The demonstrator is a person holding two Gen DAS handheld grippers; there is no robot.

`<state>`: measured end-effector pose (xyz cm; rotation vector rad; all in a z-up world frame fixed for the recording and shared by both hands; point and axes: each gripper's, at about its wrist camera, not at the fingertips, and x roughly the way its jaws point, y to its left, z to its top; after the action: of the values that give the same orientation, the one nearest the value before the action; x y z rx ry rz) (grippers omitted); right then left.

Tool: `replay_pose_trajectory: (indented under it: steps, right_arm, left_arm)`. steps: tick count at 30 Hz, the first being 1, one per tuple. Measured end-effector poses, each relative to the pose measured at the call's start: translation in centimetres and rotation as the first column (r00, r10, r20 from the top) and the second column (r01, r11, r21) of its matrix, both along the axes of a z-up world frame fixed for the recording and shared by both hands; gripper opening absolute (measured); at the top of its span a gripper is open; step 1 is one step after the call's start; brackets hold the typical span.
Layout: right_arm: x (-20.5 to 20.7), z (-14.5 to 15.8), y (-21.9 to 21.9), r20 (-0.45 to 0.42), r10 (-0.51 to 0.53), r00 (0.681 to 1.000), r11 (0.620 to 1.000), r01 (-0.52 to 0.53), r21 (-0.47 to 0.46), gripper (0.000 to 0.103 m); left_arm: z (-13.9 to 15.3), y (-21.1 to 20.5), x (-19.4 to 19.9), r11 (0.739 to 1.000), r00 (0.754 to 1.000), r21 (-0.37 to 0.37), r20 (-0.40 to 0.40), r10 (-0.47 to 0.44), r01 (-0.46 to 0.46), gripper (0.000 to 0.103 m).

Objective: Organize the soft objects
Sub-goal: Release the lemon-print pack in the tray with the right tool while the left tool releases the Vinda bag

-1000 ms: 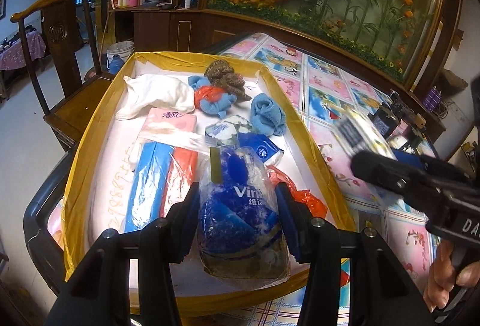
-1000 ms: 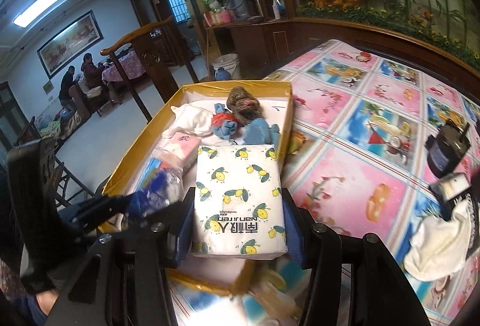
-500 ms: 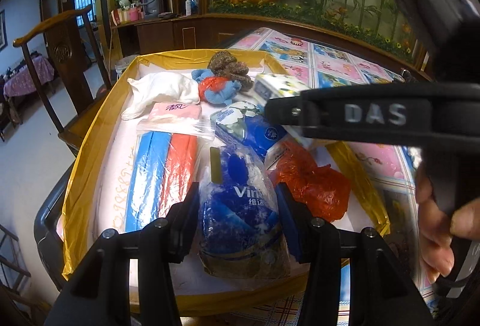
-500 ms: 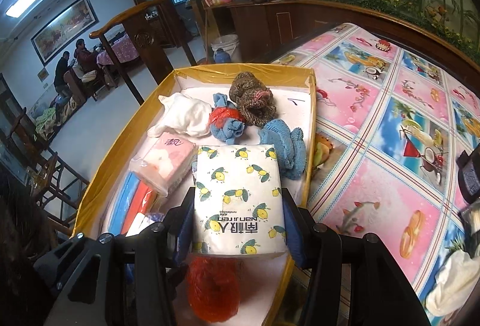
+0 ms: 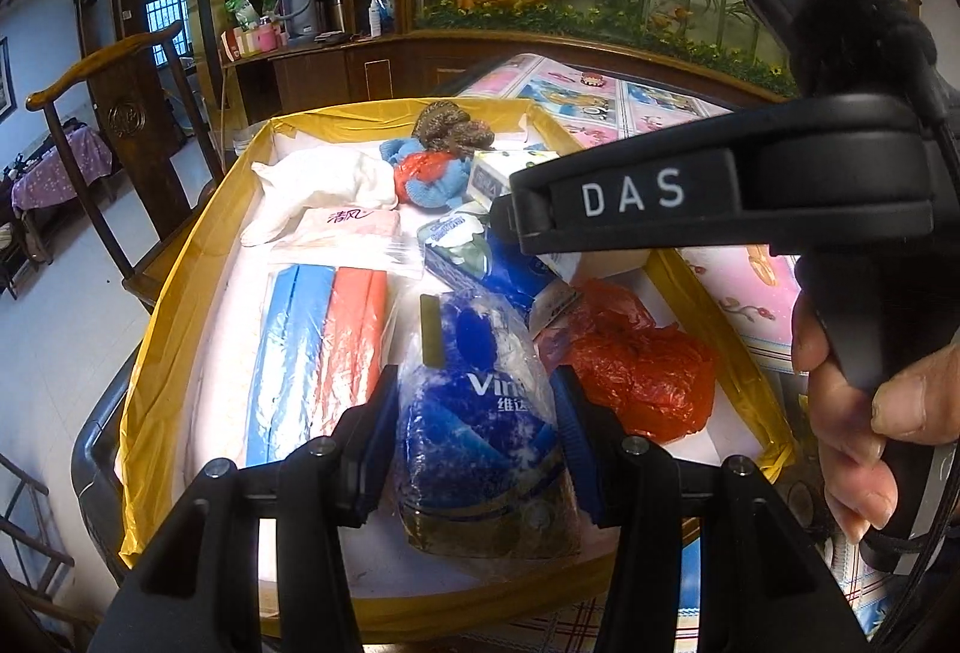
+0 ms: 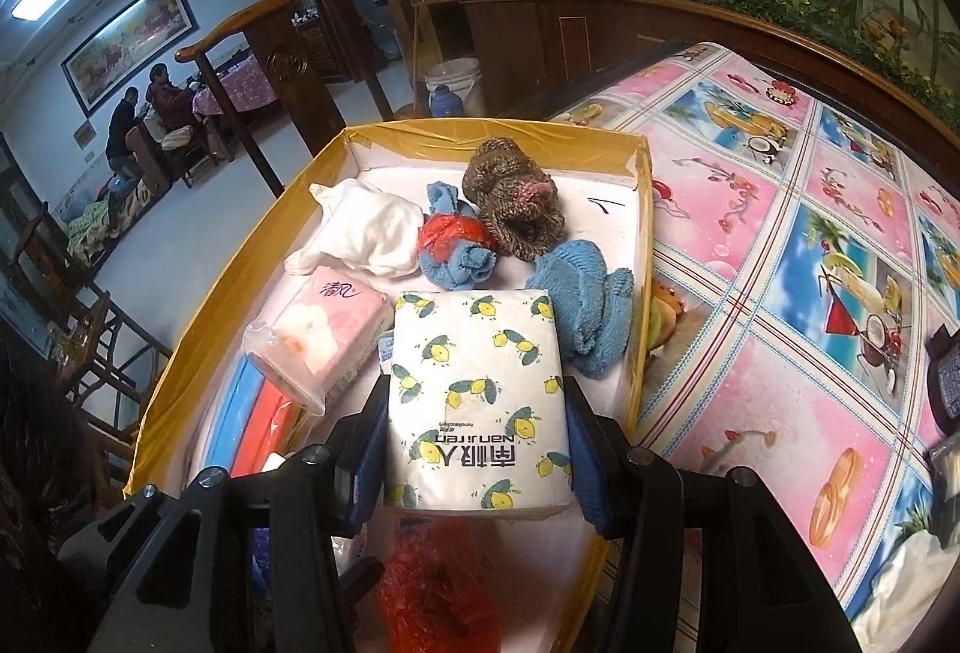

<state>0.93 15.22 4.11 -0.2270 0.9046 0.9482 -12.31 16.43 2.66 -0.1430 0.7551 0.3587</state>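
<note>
My right gripper (image 6: pixel 477 449) grips the lemon-print tissue pack (image 6: pixel 477 395) over the yellow box (image 6: pixel 198 293) — long axis pointing away, toward the blue towel (image 6: pixel 582 299). My left gripper (image 5: pixel 474 443) clamps the blue tissue bag (image 5: pixel 480 431) at the box's near end.

Both grippers are the same build: chunky black plastic, with a silver screw head on top of each finger arm and blue pads inside the tips. The left gripper (image 5: pixel 474 446) and right gripper (image 6: pixel 474 449) match from their own cams. Side-on, the right one has a white "DAS" label, a green LED up top and a fuzzy black mic cover. The hand (image 5: pixel 864 413) on its handle is bare.
</note>
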Motion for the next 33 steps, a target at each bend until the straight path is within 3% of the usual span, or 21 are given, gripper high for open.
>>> replay_pose_trajectory:
  steps: [12,15,18,33]
  right_arm:
    - [-0.1,0.0,0.6,-0.002,0.012,1.0,1.0,-0.012,-0.003,0.058]
    - [-0.2,0.3,0.3,-0.002,0.014,1.0,1.0,-0.014,0.007,0.064]
    - [-0.4,0.8,-0.2,0.011,0.012,1.0,1.0,-0.013,0.025,0.067]
    - [-0.8,2.8,-7.5,0.001,-0.046,0.999,0.989,0.045,0.14,0.067]
  left_arm:
    - [-0.1,0.9,0.0,0.999,1.0,-0.044,0.004,0.012,-0.012,0.049]
    - [-0.1,1.0,0.0,0.999,1.0,-0.047,0.003,0.011,-0.011,0.05]
    - [0.1,1.1,-0.1,0.998,1.0,-0.063,0.007,0.011,-0.01,0.059]
    - [2.1,0.4,-1.2,0.997,0.996,-0.063,0.079,0.042,-0.037,0.063]
